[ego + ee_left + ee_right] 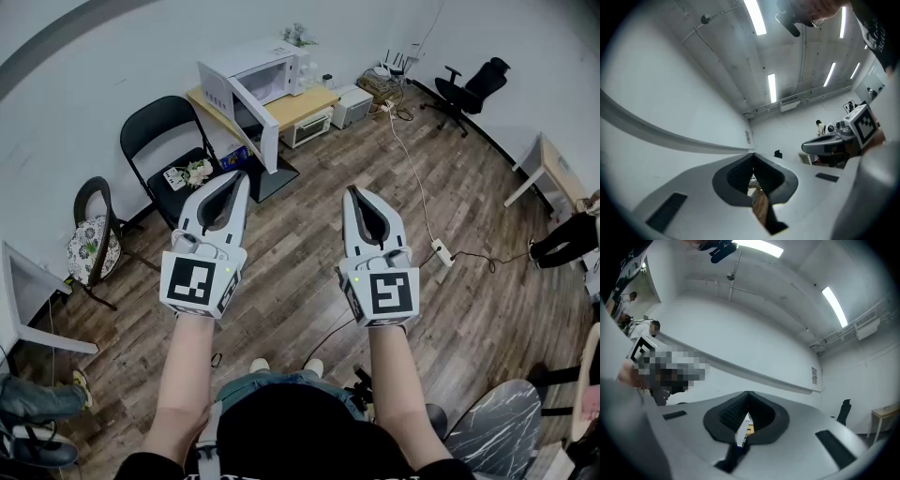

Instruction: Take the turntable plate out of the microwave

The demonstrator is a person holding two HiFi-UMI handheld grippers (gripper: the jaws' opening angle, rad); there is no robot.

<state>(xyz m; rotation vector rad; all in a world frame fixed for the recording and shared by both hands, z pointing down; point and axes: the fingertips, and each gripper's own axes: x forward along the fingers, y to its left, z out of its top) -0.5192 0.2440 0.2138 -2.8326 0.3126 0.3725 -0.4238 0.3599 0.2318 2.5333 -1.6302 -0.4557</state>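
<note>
White microwave [251, 77] sits on a wooden surface [309, 103] by the wall, with its door [253, 127] swung fully open. Opening it is therefore already done, and the step in hand is the approach.

The person stands well apart from the microwave, with a stretch of bare floor [309, 234] between. Both tools are held out in front and aimed roughly toward it. The left tool [242, 176] has its jaws pressed together with nothing between them. The right tool [352, 190] is likewise closed and empty, and each tool's own view confirms this, showing only wall and ceiling beyond the tips.

The plate should be inside the microwave, but at this range the cavity is a pale patch and I cannot make the plate out. I judge that it lies flat on the cavity floor with its face up. It is a round disc, so it has no long axis and a grip can come from any side of its rim. What sets the direction is the microwave's mouth, which faces out into the room toward the person, with the door off to one side of it.

Next, the person needs to walk up to the microwave and spread one tool's jaws. That tool then goes in low through the mouth, clear of the door, to catch the plate's near rim.
</note>
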